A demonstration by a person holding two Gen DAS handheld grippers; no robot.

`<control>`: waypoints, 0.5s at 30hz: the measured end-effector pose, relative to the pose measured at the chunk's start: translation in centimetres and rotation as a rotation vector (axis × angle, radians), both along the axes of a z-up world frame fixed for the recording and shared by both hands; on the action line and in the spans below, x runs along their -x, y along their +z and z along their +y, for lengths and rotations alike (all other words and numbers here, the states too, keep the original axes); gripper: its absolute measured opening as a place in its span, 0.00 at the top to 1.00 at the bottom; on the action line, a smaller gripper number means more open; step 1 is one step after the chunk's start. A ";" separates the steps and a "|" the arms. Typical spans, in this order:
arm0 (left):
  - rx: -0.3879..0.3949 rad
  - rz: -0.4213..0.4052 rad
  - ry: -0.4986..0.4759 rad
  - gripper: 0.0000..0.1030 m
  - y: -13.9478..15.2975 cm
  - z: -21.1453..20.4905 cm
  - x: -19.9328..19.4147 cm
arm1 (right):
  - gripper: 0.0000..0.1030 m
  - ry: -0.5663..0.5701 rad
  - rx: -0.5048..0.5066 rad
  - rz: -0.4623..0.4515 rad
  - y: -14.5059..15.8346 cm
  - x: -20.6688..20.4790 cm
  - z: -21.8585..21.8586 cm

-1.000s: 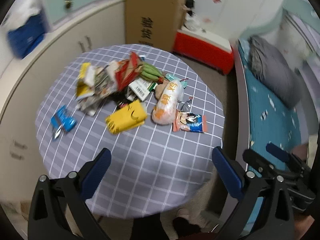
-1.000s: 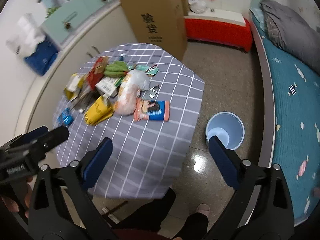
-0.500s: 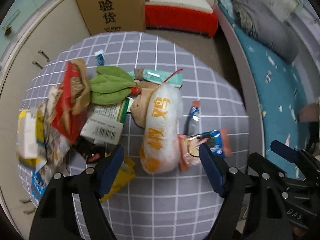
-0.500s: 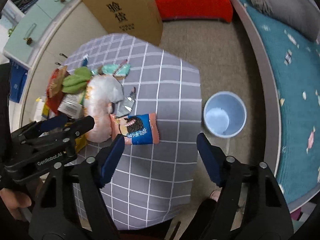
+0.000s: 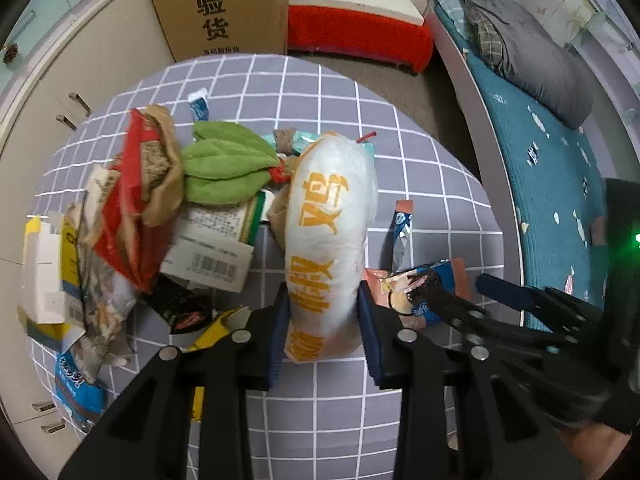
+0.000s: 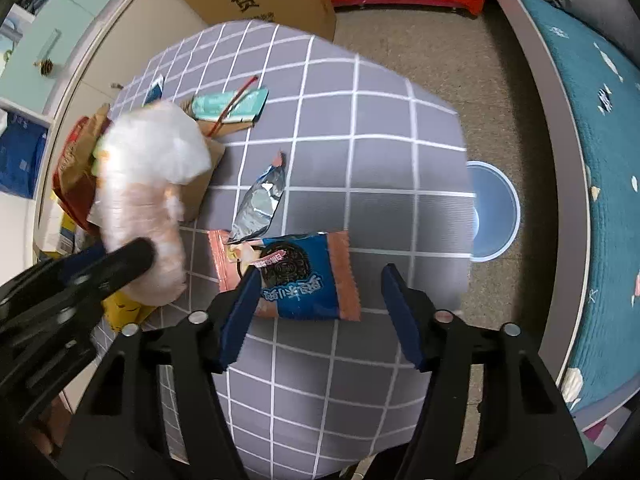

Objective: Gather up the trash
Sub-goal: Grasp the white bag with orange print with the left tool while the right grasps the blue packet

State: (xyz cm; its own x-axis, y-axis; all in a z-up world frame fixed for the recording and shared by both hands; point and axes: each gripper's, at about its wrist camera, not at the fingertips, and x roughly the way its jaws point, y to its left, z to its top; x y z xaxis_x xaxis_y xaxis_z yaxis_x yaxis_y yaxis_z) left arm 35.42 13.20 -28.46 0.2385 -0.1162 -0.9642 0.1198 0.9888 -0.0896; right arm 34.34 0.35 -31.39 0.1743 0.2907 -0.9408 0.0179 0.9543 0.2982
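On the grey checked table lies a heap of trash. My left gripper points down on the near end of a white bag with orange characters. Its jaws are closing and both pads press the bag's sides. My right gripper hangs over a blue and pink cookie packet. Its jaws are closing too. The packet lies between them, with the left pad over its edge and the right pad clear of it. A torn silver sachet lies just beyond the packet.
Left of the bag are a green wrapper, a red bag, a barcode box and a yellow wrapper. A light blue bin stands on the floor right of the table. A cardboard box and a bed border the room.
Both grippers came down close over the table and their jaws narrowed. The left one now clasps the white bag; the right one straddles the cookie packet.
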 end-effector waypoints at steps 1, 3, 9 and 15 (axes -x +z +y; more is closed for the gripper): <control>0.000 -0.003 -0.001 0.69 0.2 0.1 0.0 | 0.48 0.007 0.002 0.001 -0.2 -0.1 0.3; -0.001 -0.002 0.005 0.69 0.5 0.5 0.6 | 0.52 0.034 0.020 -0.016 -0.1 -0.1 0.9; -0.002 0.012 0.016 0.69 0.3 0.0 1.0 | 0.89 0.093 0.006 -0.012 -0.3 0.2 1.5; -0.030 0.012 0.036 0.69 0.6 -0.6 1.3 | 0.98 0.113 -0.172 0.006 -0.3 0.1 0.8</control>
